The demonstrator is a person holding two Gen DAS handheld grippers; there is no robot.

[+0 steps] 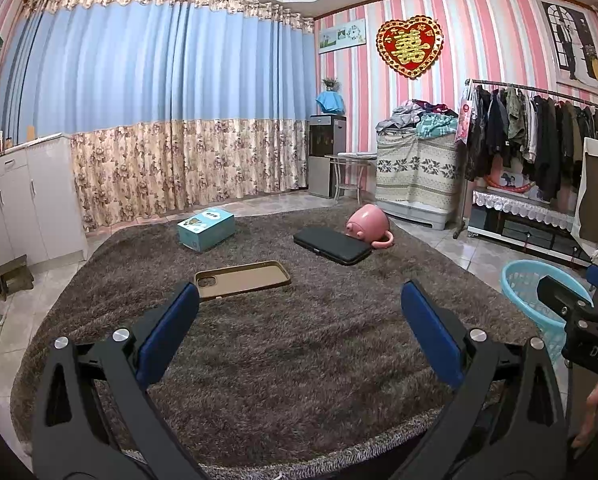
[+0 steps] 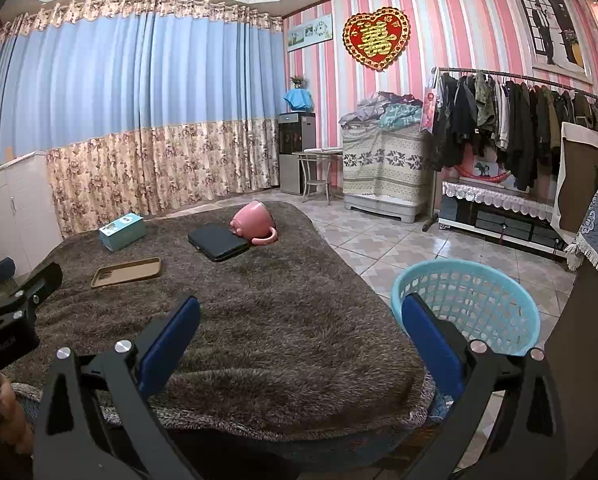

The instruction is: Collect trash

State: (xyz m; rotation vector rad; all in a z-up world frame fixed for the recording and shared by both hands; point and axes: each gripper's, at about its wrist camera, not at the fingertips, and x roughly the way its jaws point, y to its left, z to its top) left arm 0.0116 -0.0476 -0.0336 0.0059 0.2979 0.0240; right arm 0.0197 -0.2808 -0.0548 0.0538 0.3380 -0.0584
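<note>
Four things lie on the shaggy grey-brown rug [image 1: 283, 344] that covers the surface. Nearest the tools is a flat tan rubbery phone case [image 1: 242, 279], lying hollow side up with its camera cut-out toward the left. Beyond it, toward the curtain, sits a light blue cardboard box [image 1: 207, 228] with a printed label on top. To the right of the box a flat black rectangular case [image 1: 332, 245] lies on the rug, and a pink ceramic mug [image 1: 367, 227] lies tipped on its side just behind it, touching its far edge, handle toward the right.

A light blue plastic lattice basket [image 2: 469, 304] stands on the tiled floor [image 2: 379, 248] just beside the right edge of the surface.

The left tool [image 1: 299, 308] hovers over the near part of the rug, its blue-padded fingers [image 1: 167, 332] spread wide with nothing between them; the phone case lies just past its left fingertip. The right tool [image 2: 301, 320] is likewise spread wide and holds nothing, poised over the near right corner of the rug, its right finger overlapping the basket in the right wrist view.
</note>
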